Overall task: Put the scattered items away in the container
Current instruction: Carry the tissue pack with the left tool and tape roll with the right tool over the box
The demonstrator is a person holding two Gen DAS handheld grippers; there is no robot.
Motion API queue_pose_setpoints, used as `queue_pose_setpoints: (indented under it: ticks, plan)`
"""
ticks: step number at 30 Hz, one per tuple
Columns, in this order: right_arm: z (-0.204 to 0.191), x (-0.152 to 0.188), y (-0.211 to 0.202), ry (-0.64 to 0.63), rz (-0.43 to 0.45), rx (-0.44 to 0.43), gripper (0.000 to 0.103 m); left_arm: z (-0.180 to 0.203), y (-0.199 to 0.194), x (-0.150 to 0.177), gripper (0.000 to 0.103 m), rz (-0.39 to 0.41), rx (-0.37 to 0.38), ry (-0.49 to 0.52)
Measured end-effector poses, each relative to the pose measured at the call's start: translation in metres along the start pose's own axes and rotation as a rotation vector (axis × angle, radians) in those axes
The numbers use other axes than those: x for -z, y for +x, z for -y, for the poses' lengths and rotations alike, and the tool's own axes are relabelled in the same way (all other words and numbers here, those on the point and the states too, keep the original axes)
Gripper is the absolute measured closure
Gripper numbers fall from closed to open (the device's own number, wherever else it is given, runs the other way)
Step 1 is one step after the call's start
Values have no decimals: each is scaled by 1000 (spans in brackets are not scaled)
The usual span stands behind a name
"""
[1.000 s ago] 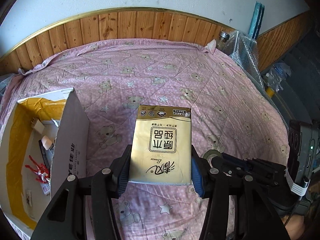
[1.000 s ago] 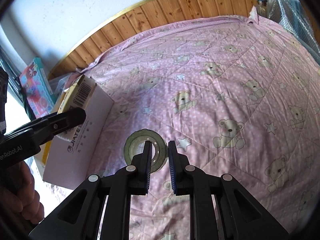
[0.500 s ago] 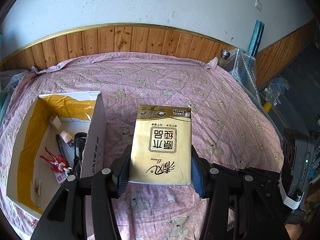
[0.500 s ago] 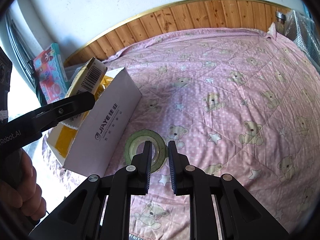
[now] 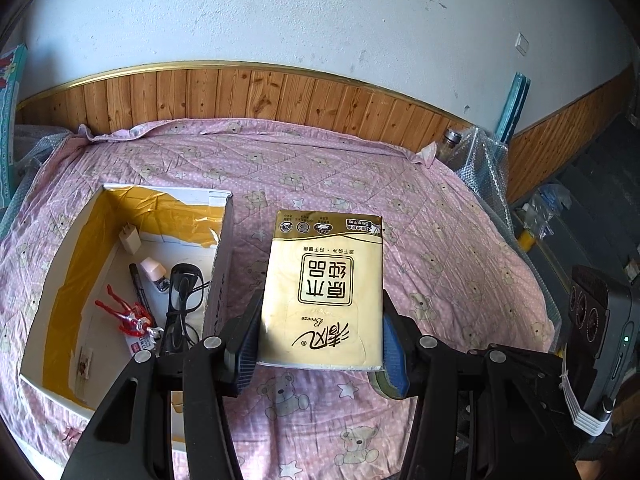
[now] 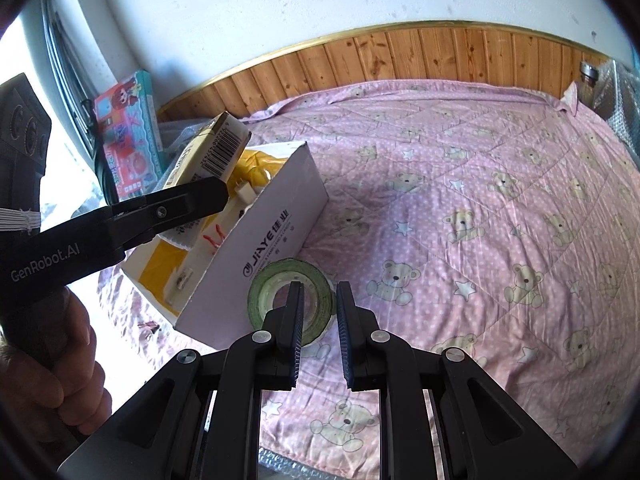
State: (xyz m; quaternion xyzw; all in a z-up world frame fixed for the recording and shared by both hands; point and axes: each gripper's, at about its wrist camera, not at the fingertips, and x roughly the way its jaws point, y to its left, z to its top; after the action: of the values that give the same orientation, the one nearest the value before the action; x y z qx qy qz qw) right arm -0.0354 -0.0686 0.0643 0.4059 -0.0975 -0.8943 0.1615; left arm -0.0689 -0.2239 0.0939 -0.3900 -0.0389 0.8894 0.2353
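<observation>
Your left tongs (image 5: 320, 344) pinched the tissue pack (image 5: 324, 288), its long axis forward; the open box (image 5: 224, 248) lay to their left. Your right tongs (image 6: 318, 336) stood slightly spread around the tape roll's (image 6: 272, 284) wall

Right hand-held gripper (image 6: 318, 332): fingers a narrow gap apart, one on each side of the near rim of the tape roll; whether the pads press it cannot be told.
Tape roll (image 6: 290, 286): green, tilted, just beside the box wall.
Box (image 6: 256, 256): white cardboard, open top, yellow lining, on the bed.
Left hand-held gripper (image 6: 208, 196): at the left, over the box, clamping a tissue pack (image 6: 212, 152) with a barcode.
Hand (image 6: 44, 380): lower left, gripping the left handle.
Bed (image 6: 480, 200): pink quilt with bears and stars.
</observation>
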Motion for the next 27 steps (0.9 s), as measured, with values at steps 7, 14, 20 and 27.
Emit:
queue_pose_setpoints:
  ticks: [7, 14, 20, 27]
  plan:
    - [-24, -5, -3, -45, 5, -15, 86, -22, -15, 0, 50, 30, -3, -40]
    - [-55, -13, 1, -106, 3, -37, 86, -48, -25, 1, 50, 49, -12, -83]
    - [-77, -22, 7, -151, 2, -51, 86, -73, -30, 2, 50, 61, -22, -123]
    - [-95, -34, 16, -184, 3, -63, 86, -105, -35, 1, 50, 74, -49, -171]
